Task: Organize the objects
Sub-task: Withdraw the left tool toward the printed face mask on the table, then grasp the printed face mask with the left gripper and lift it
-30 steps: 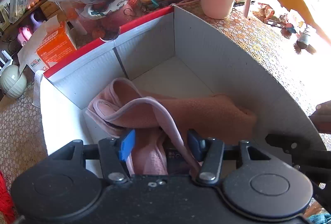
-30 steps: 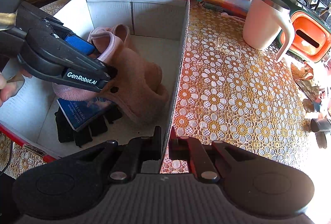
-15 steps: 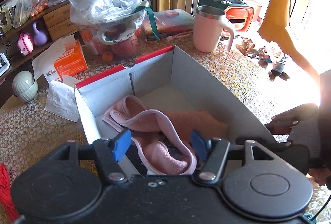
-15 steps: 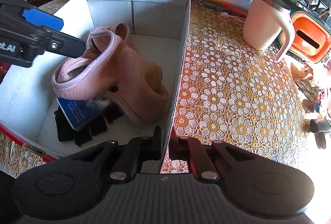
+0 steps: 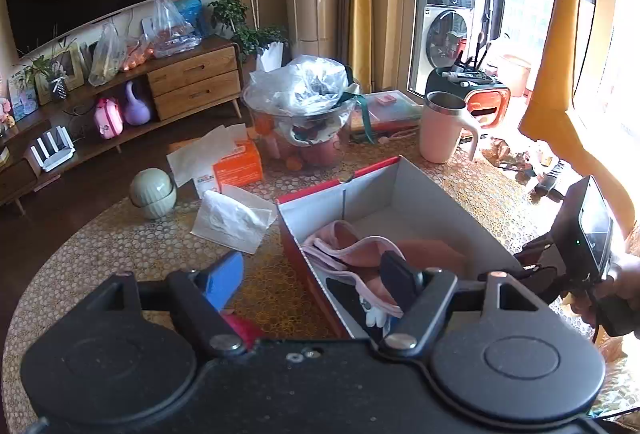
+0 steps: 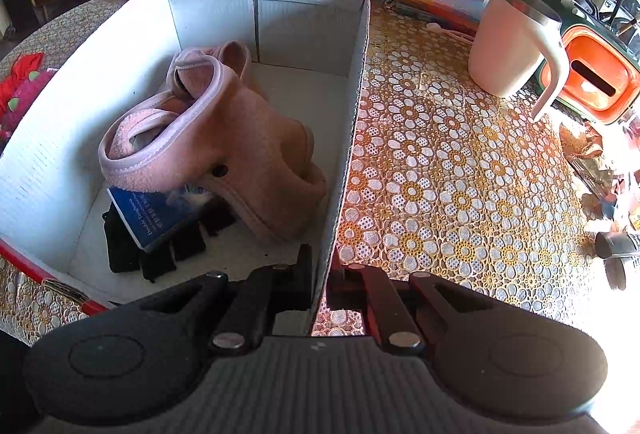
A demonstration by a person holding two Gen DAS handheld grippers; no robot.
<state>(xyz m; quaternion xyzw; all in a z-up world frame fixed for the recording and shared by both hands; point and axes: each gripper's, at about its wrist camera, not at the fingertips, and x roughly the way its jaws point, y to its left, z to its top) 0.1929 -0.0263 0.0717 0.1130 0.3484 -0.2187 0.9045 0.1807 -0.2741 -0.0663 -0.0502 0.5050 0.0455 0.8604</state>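
Note:
A white cardboard box with a red rim (image 6: pixel 312 25) stands on the lace-covered table. In it lie a pink fleece garment (image 6: pixel 240 153), a blue booklet (image 6: pixel 152 213) and a black item (image 6: pixel 132 254). My right gripper (image 6: pixel 322 276) is shut on the box's right wall (image 6: pixel 352 137) at its near end. My left gripper (image 5: pixel 310 282) hangs above the box's (image 5: pixel 384 193) near left corner. Its jaws are opening, and nothing is between the blue pad (image 5: pixel 224 282) and the black pad (image 5: pixel 396 284). The pink garment (image 5: pixel 352 250) lies below them, untouched.
A pink mug (image 6: pixel 508 45) and an orange-green container (image 6: pixel 592 73) stand right of the box. Behind it are an orange tissue box (image 5: pixel 236 165), a plastic-covered bowl (image 5: pixel 300 105) and a loose tissue (image 5: pixel 232 222). A green round pot (image 5: pixel 152 189) sits far left, and red fabric (image 6: pixel 20 89) lies left of the box.
My left gripper let go of the pink garment, rose and drew back out of the box, its jaws spreading wider. The garment stays in the box. My right gripper has not moved.

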